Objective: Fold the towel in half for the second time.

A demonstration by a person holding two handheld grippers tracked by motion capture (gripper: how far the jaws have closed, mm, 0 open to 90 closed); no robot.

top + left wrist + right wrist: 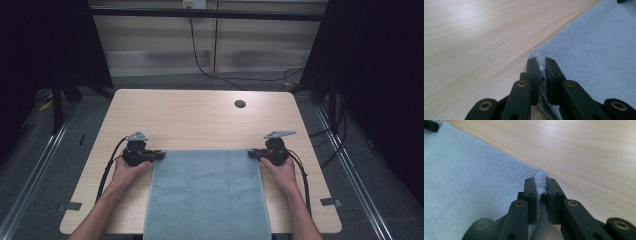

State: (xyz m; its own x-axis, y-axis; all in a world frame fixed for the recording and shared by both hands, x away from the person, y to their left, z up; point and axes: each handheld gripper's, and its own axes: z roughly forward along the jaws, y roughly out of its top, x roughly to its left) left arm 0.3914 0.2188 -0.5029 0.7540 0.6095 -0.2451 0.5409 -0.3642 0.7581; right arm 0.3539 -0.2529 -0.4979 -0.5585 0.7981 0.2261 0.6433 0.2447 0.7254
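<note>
A grey-blue towel [207, 192] lies flat on the wooden table [200, 117] and hangs over its near edge. My left gripper [159, 155] is shut on the towel's far left corner; in the left gripper view [542, 62] the terry cloth [599, 50] is pinched between the black jaws. At the far right corner my right gripper [251, 154] is likewise shut on the towel, and the right gripper view [541, 181] has the fabric [469, 180] bunched between its jaws. Both corners rest at table height.
A round cable hole [240, 104] sits in the table's far right part. Bare wood stretches beyond the towel's far edge. Cables trail from both grippers along the forearms. Dark curtains and metal floor rails flank the table.
</note>
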